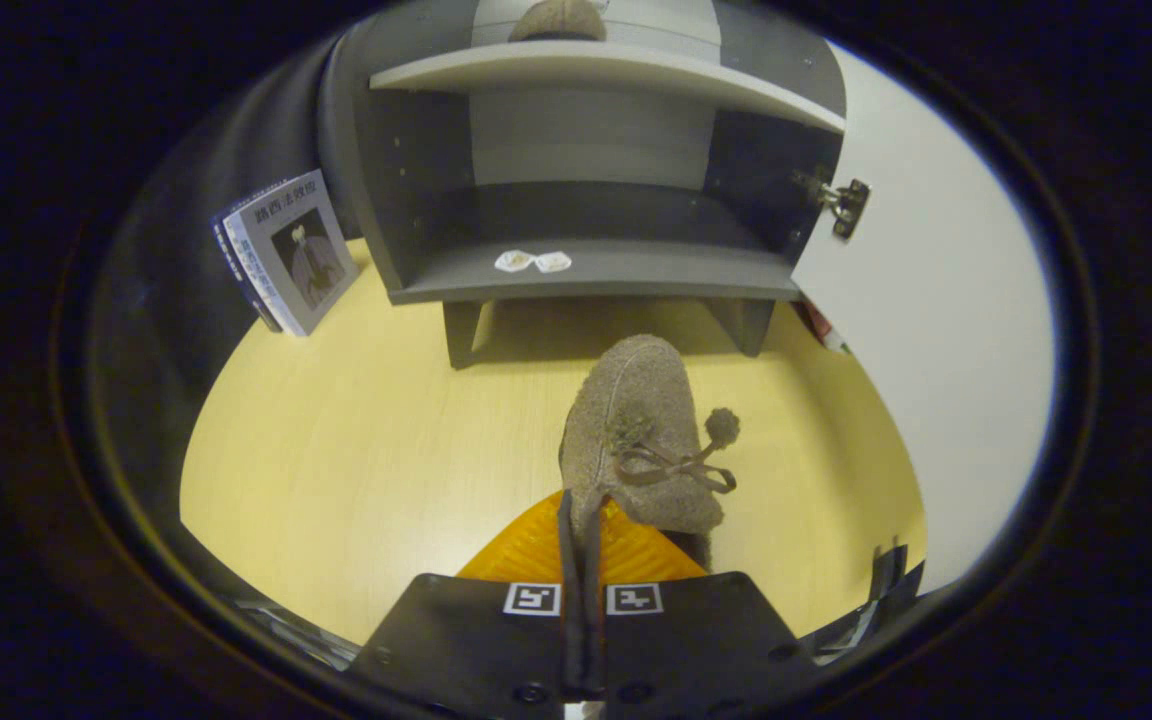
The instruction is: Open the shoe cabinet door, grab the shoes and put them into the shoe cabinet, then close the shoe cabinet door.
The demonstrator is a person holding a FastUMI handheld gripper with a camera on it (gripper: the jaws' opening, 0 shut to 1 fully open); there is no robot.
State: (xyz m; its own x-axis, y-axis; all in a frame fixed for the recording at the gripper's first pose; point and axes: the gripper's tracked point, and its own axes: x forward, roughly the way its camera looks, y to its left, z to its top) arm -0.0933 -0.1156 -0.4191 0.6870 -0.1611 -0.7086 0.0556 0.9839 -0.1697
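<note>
My gripper is shut on a grey-brown felt shoe, pinching the edge of its opening between both fingers. The shoe hangs toe forward above the pale wooden surface, its bow and pom-pom on top. Beyond it stands the grey shoe cabinet, raised on short legs. Its white door is swung wide open on the right, with a metal hinge showing. A second felt shoe rests on the upper shelf. Two small white packets lie on the lower shelf.
A few thin books lean upright against the cabinet's left side. Something small and red sits low behind the open door. Bare wooden surface stretches left of the shoe and in front of the cabinet.
</note>
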